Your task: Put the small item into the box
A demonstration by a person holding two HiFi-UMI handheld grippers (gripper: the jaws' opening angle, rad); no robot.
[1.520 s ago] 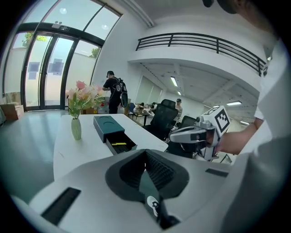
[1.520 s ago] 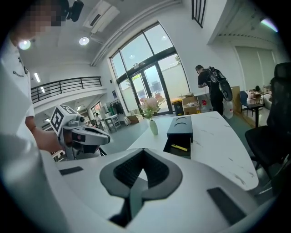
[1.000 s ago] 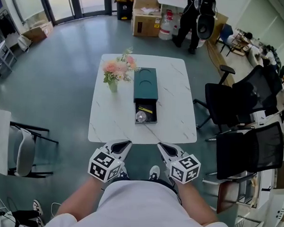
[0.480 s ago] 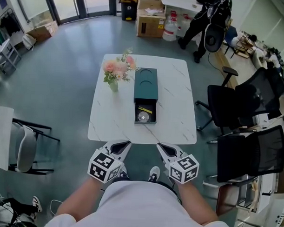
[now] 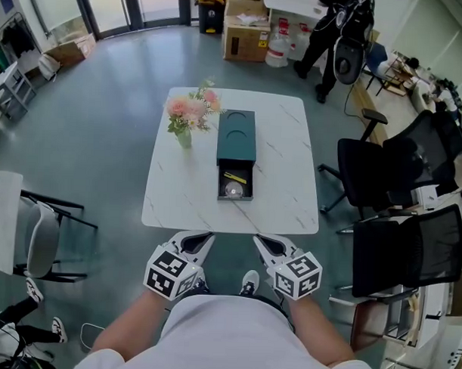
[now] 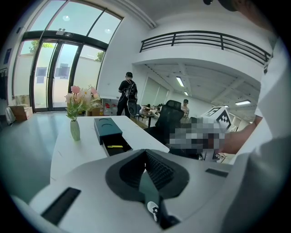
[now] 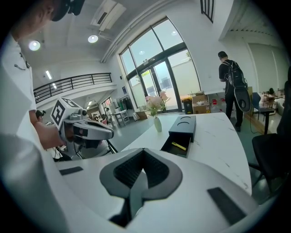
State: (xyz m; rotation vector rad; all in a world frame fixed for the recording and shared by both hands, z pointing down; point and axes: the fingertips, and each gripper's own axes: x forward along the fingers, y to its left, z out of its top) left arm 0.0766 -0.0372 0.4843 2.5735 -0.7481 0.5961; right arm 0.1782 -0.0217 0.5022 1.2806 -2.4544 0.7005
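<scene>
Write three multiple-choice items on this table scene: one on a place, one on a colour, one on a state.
1. Where does the flower vase stand?
A. On the table, at the box's left in the head view
B. On top of the box
C. Tipped over at the table's near edge

2. What colour is the box?
A. Red
B. Dark teal
C. White

3. How is the box's drawer?
A. Pulled open
B. Pushed fully shut
C. Taken out and set apart

Answers:
1 A: the vase stands upright on the tabletop beside the box.
2 B: its lid and sides are dark teal.
3 A: the drawer juts out past the box's near end, its inside showing.
</scene>
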